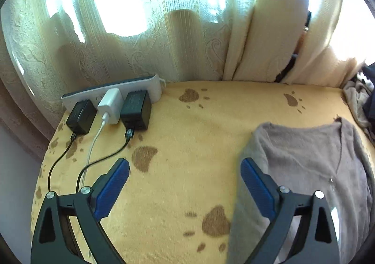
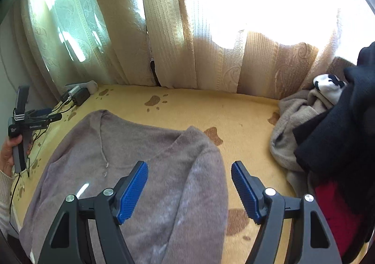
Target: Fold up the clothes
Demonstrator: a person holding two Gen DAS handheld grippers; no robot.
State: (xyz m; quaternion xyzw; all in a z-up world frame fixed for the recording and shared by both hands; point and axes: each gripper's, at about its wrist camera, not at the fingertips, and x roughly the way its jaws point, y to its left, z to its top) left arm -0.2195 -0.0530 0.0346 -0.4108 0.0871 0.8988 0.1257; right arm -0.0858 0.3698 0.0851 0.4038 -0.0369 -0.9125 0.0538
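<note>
A taupe knit cardigan [image 2: 145, 158] lies flat on the yellow paw-print blanket [image 2: 234, 111], neck toward the curtain. It also shows in the left wrist view [image 1: 304, 158] at the right. My left gripper [image 1: 185, 184] is open and empty, hovering over the cardigan's left edge and bare blanket. My right gripper [image 2: 189, 189] is open and empty above the cardigan's right shoulder and sleeve. The left gripper [image 2: 28, 121] shows far left in the right wrist view, held in a hand.
A white power strip [image 1: 112, 95] with three chargers and cables sits at the blanket's back left. A pile of clothes [image 2: 328, 135], beige, black, red and white, lies at the right. Cream curtains [image 2: 187, 41] hang along the far edge.
</note>
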